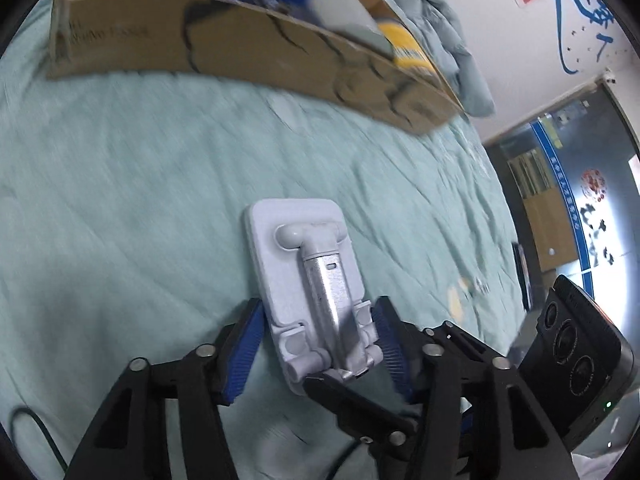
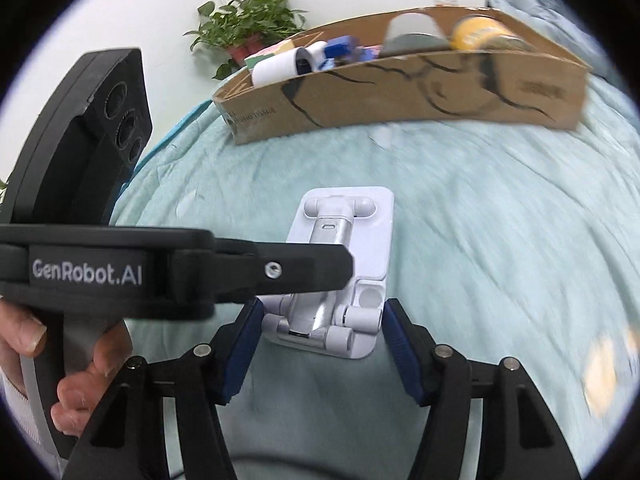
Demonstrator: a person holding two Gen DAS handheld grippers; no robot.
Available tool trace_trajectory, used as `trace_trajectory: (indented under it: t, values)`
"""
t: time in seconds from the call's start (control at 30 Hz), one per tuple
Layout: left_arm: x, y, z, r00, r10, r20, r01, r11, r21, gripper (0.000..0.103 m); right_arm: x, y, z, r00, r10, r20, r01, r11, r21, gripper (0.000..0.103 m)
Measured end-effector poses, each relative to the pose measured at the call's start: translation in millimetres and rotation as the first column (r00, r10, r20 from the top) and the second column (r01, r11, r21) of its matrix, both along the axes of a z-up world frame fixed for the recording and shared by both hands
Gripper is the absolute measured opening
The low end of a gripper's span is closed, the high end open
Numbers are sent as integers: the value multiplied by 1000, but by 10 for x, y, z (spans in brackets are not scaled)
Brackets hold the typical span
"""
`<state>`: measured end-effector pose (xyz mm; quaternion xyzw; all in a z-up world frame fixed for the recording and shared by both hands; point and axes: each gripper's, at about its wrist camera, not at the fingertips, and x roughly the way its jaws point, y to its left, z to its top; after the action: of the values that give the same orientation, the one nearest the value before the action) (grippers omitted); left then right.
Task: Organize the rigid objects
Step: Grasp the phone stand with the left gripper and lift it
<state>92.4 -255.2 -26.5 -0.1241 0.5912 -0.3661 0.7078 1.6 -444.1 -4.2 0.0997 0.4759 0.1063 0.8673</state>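
A white plastic phone stand (image 1: 308, 292), folded flat, is seen lying on a pale green bedspread (image 1: 120, 200). It is formed of a rounded rectangular plate, a brushed silvery metal arm (image 1: 330, 300) down its middle, and cylindrical white hinge barrels at both ends. The bedspread is shown as soft, wrinkled cloth with a fine weave.

The left tongs (image 1: 318, 344) are set astride the near end of the stand, their ribbed blue pads (image 1: 244, 348) just beside its edges; whether the pads press on it cannot be told. In the right wrist view the right tongs (image 2: 320, 344) are spread open, the stand's near end lying between the blue pads (image 2: 240, 344) with a gap on each side. The black body of the left tool (image 2: 120, 272) is crossed over the stand in that view, and "GenRobot.AI" is read in white on it. Its handle is gripped by the person's hand (image 2: 76, 364).

Beyond the stand, a long, shallow cardboard box (image 2: 400, 92) is placed on the bed; black curving marks and small, blurred print are carried on its wall. A white roll (image 2: 280, 64), blue items (image 2: 340, 50) and a yellow-topped container (image 2: 476, 32) are held in it. A broad strip of bare bedspread is left between stand and box. A potted green plant (image 2: 248, 20) is seen against the white wall behind.
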Motion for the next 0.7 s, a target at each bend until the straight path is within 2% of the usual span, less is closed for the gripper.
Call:
trace_trajectory:
  t: [0.1,0.17,0.27,0.33,0.53,0.6,0.7]
  values:
    - [-210,-52,10,1000,12,12,-12,1000,-10,50,-211,-96,14,1000,-15,11,15,1000,-4,59]
    - [-295,-48,33,999,26,31,-27,1000,2,50,-299,-96,17,1000,-3,30,5,999,-41,59]
    - [-305,-32,27,999,44,15,-43,999,-7,45,-350,31,14,998,31,57,-23,990,-136,59]
    - [-305,-2,25,999,42,10,-42,999,-6,44,-321,90,6,998,28,59,-18,986,-164,61]
    - [-117,32,-16,999,39,-2,-39,999,-24,44,-82,79,-3,998,-14,54,20,993,-114,60]
    - [-75,69,-41,999,35,-13,-35,998,-47,44,-75,-19,11,999,-32,33,33,998,-51,60]
    - [-29,84,-51,999,36,-31,-39,994,-101,38,-40,-149,17,998,-69,-11,70,995,73,59]
